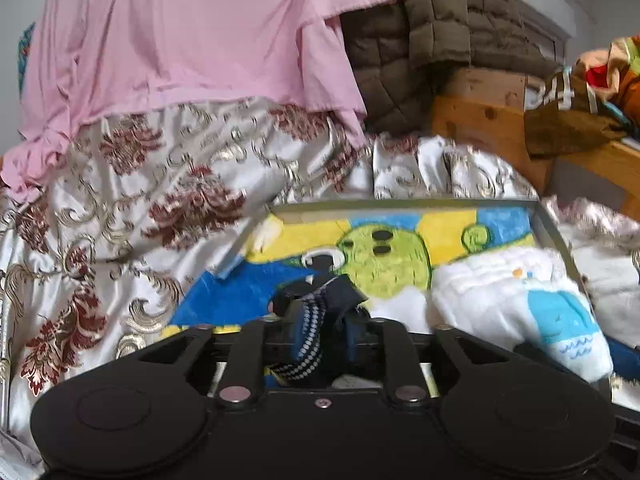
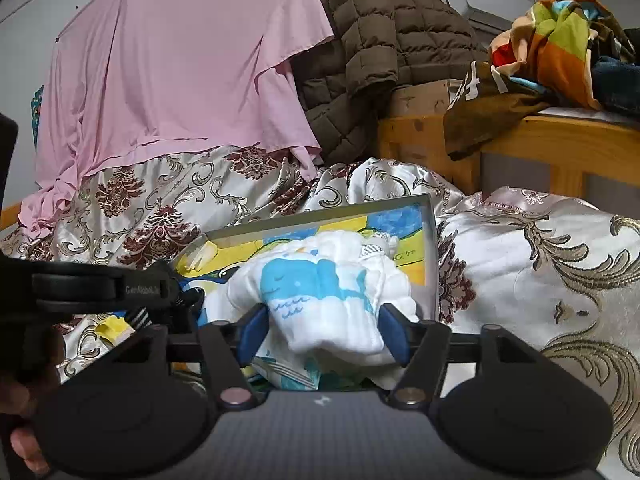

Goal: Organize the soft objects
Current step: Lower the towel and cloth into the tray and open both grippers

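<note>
A shallow grey-rimmed tray [image 1: 400, 202] lined with a blue, yellow and green cartoon cloth lies on the bed; it also shows in the right wrist view [image 2: 430, 248]. My left gripper [image 1: 320, 320] is shut on a dark navy sock with white dotted stripes [image 1: 316, 320], held over the tray's near edge. My right gripper [image 2: 322, 328] is shut on a folded white cloth with a blue whale print [image 2: 320, 292], over the tray. That cloth also shows in the left wrist view [image 1: 520, 304]. The left gripper shows in the right wrist view [image 2: 182, 300].
A floral satin bedspread [image 1: 120, 216] covers the bed. A pink sheet [image 1: 180, 40] and a brown quilted jacket [image 1: 440, 32] hang behind. A wooden frame [image 2: 540, 140] at right carries a pile of colourful clothes [image 2: 560, 40].
</note>
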